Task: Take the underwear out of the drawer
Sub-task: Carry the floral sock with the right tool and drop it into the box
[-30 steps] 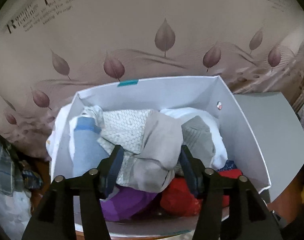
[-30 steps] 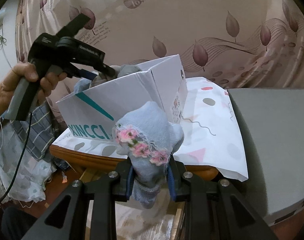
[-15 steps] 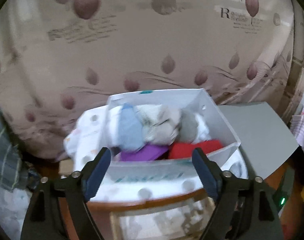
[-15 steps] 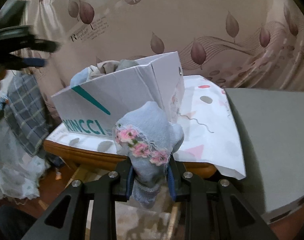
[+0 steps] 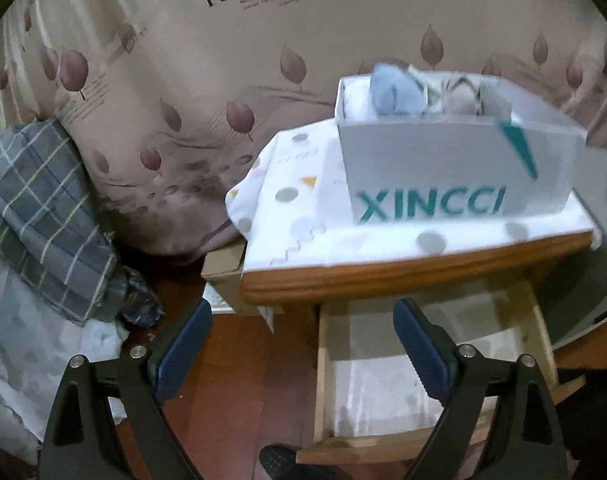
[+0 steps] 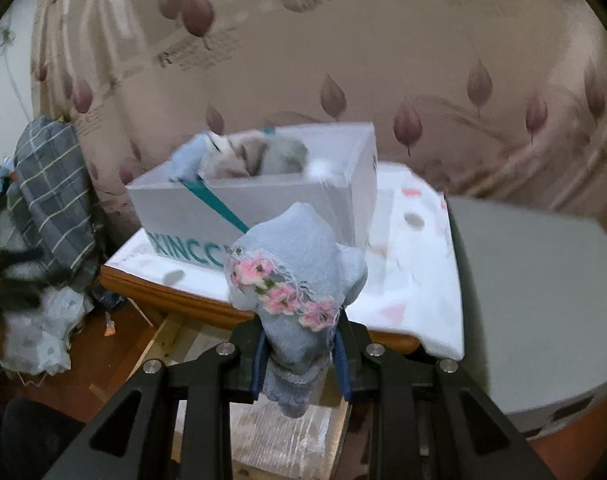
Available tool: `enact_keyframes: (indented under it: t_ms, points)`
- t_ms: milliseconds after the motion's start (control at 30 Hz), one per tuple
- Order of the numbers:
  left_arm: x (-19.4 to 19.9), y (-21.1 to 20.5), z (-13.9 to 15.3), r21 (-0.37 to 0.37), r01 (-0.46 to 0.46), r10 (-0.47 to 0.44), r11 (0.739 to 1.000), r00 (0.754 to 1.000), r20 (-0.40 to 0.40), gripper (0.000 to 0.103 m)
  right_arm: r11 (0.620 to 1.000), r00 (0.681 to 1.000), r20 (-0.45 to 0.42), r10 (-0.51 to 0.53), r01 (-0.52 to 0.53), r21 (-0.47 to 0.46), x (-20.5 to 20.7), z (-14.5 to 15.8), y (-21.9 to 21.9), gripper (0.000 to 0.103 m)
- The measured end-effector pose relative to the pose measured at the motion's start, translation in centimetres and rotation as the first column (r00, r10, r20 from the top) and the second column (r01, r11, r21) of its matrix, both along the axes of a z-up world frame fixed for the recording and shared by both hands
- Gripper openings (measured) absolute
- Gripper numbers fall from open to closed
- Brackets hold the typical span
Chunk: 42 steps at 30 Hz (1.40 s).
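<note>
The left gripper tilts down toward the pulled-out drawer under the wooden table, its jaws opening wide with nothing between them. On the table the white box holds bundled clothes. Right of it, nearer, the light blue underwear stands upright, long axis vertical, flowered band slanting down to the right, pinched at its lower end by the right gripper, which angles down.

You can't read the clothes in the white box; blur smears them. The blue underwear covers the box's last letters, and the drawer's near corner is cut off.
</note>
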State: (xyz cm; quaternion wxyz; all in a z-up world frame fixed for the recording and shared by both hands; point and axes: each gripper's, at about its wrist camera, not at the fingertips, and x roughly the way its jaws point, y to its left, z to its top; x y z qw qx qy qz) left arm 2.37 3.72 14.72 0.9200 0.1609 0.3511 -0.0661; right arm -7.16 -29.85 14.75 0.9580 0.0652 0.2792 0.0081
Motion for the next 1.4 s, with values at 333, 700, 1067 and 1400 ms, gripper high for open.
enact_keyframes:
  t_ms: [333, 700, 1067, 1400]
  points:
    - [2.5, 1.6, -3.1, -0.133, -0.086, 0.077, 0.987, 0.995, -0.070, 0.091, 0.998, 0.998, -0.004, 0.061, -0.061, -0.034, 4.8, 8.8, 1.4, 0.027]
    - [2.6, 5.4, -2.7, -0.125, -0.192, 0.182, 0.973, 0.979, -0.086, 0.091, 0.990, 0.987, -0.157, -0.029, 0.006, -0.144, 15.9, 9.3, 3.4, 0.027]
    - [2.8, 6.2, -2.1, -0.192, -0.208, 0.188, 0.959, 0.975, -0.114, 0.091, 0.976, 0.946, -0.300, -0.123, 0.060, -0.211, 21.5, 3.6, 3.9, 0.027]
    - [2.6, 5.5, -2.6, -0.181, -0.183, 0.160, 0.966, 0.978, -0.133, 0.093, 0.950, 0.939, -0.293, -0.182, 0.091, -0.297, 23.0, 2.1, 4.6, 0.042]
